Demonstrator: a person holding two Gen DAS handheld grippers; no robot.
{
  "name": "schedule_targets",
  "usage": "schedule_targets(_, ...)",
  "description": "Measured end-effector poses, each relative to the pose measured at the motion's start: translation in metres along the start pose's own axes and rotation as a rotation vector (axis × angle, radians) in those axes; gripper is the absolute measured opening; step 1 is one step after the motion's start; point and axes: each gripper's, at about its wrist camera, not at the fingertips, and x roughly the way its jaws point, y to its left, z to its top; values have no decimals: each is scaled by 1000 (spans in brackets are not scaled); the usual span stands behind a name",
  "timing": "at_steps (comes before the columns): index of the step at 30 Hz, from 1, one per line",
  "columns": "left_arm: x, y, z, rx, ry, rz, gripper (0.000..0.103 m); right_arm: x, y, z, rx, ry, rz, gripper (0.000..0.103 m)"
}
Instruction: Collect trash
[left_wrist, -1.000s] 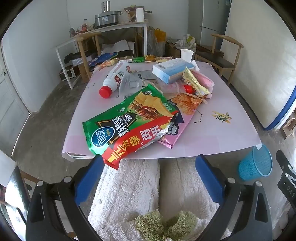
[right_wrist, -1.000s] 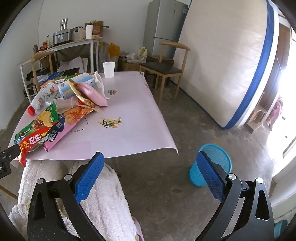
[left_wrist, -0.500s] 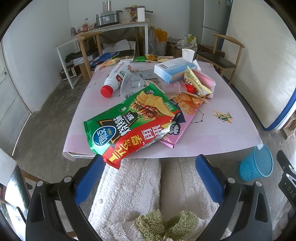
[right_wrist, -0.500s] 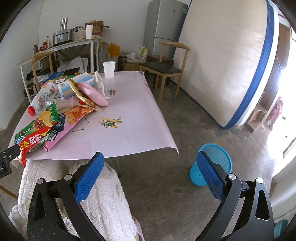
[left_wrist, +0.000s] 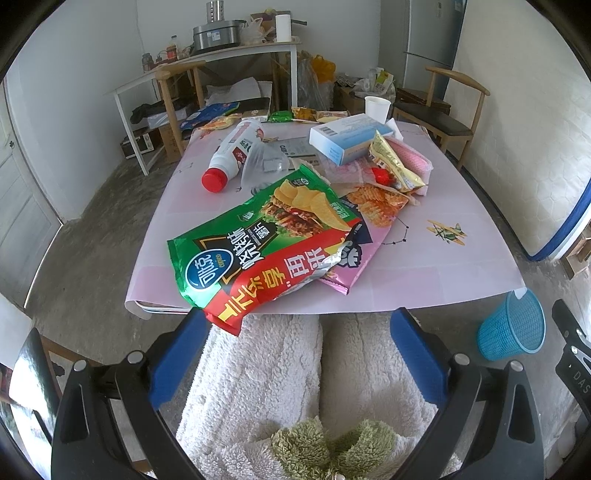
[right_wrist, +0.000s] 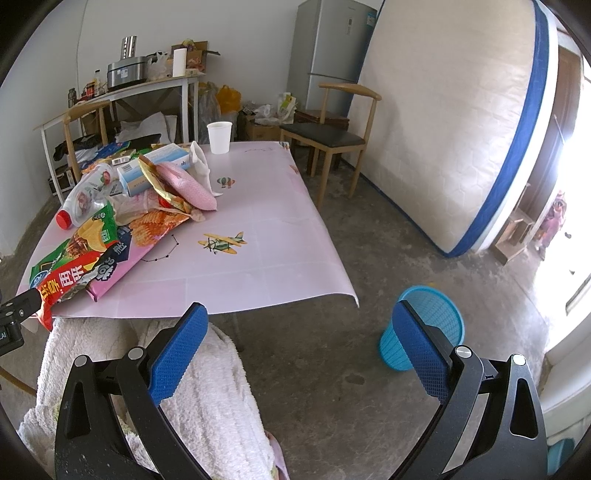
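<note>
While both sets of jaws stand spread wide and hold nothing, the left gripper (left_wrist: 295, 354) hangs just short of the near edge of the table (left_wrist: 443, 266), above the person's lap in pale fleece, and the right gripper (right_wrist: 299, 350) points past the table's near right corner toward the floor.

Nearest the left jaws lies the large green-and-red chip bag (left_wrist: 258, 243), its red near corner overhanging the table edge close to the left blue pad. It rests partly on a pink packet (left_wrist: 360, 258). Farther off are an orange snack wrapper (left_wrist: 376, 199), a yellow wrapper (left_wrist: 391, 162), a blue-and-white box (left_wrist: 347, 138), a toppled red-capped bottle (left_wrist: 232, 155), a clear plastic cup (left_wrist: 266, 166) and a white paper cup (left_wrist: 376, 107) at the far edge.

The blue basket (right_wrist: 424, 328) stands on the floor to the right of the table, well apart from the trash and partly behind the right jaws' right pad.

Judged from this layout, the step in hand is a first pick, and the overhanging bag corner is the easiest hold: the left jaws can straddle it from the near side without scraping the tablecloth. A crinkled foil bag is light but slippery, so a deep bite across the seam suits better than a nip at the tip. Lifting before carrying right should keep the bag from dragging the pink packet along.
</note>
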Motion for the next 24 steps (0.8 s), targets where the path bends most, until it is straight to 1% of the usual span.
schedule_targets(15,0,0,1,0,1,1,97,0,0,0,1,-1,1,95)
schedule_targets(24,3,3,-1,-1,1,1,97,2,7,1,-1,-2,6,95)
